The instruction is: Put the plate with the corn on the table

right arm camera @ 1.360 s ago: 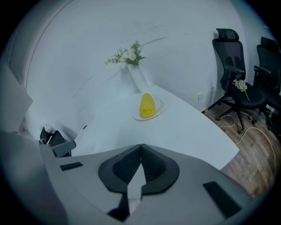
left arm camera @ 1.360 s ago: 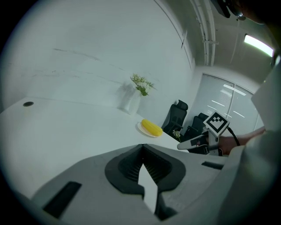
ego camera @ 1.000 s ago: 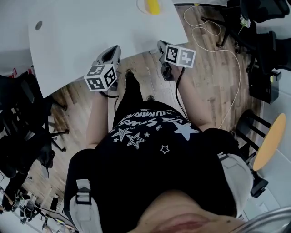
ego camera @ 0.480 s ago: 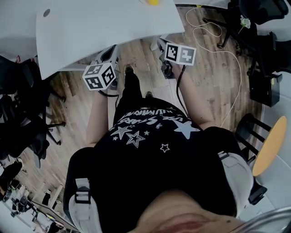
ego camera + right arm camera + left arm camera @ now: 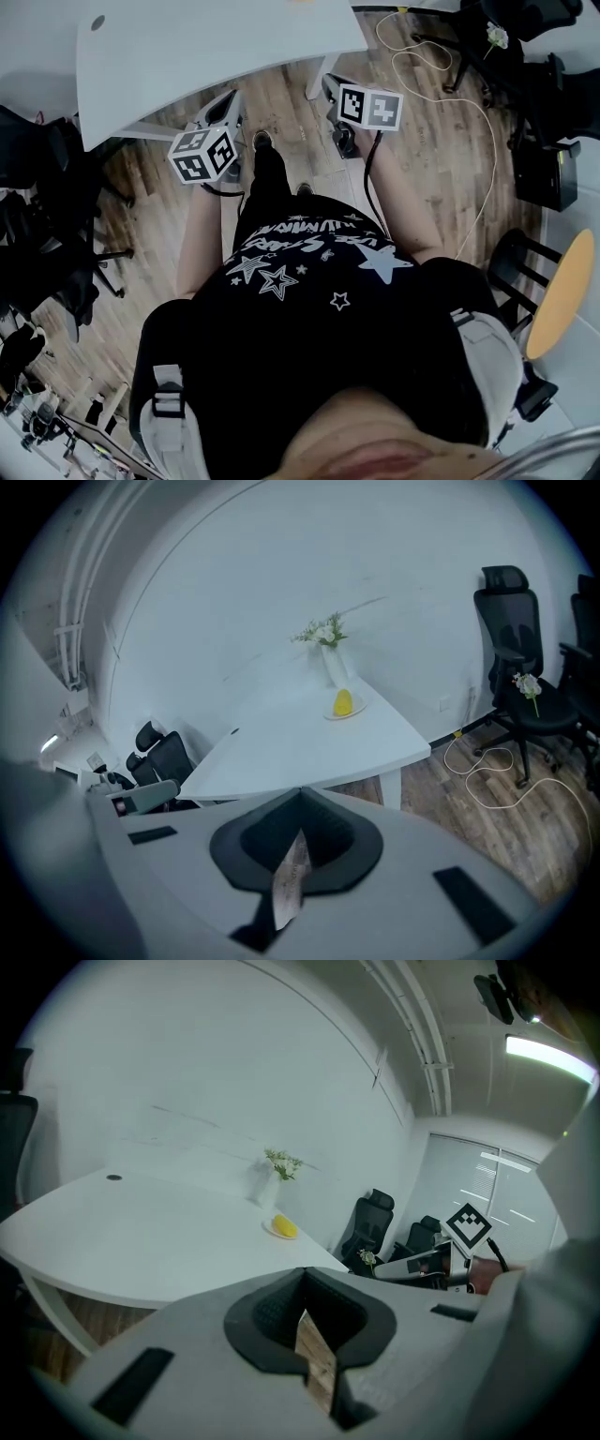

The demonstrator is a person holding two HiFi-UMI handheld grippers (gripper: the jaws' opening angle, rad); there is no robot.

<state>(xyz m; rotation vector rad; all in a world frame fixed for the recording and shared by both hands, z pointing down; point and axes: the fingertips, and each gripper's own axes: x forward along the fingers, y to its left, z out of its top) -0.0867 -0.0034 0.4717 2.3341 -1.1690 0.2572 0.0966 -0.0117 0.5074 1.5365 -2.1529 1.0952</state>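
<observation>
The white plate with the yellow corn [image 5: 344,705] rests on the white table [image 5: 291,747], near its far edge beside a vase of flowers [image 5: 330,658]. The left gripper view shows the same plate [image 5: 282,1228] far off on the table [image 5: 141,1251]. My left gripper [image 5: 305,1314] and right gripper [image 5: 298,841] are both shut with nothing between the jaws. In the head view the left gripper [image 5: 228,101] and right gripper [image 5: 330,86] hang over the wooden floor, just short of the table's near edge [image 5: 206,47]. The plate lies outside the head view.
Black office chairs stand to the left [image 5: 47,234] and to the right [image 5: 511,639]. A pale cable [image 5: 441,94] loops over the floor at the right. A round orange stool [image 5: 562,291] stands at the far right. A table leg [image 5: 391,787] stands ahead of the right gripper.
The table has slid toward the top of the head view and the plate with the corn has left the frame. Both grippers now hang over the floor, still shut.
</observation>
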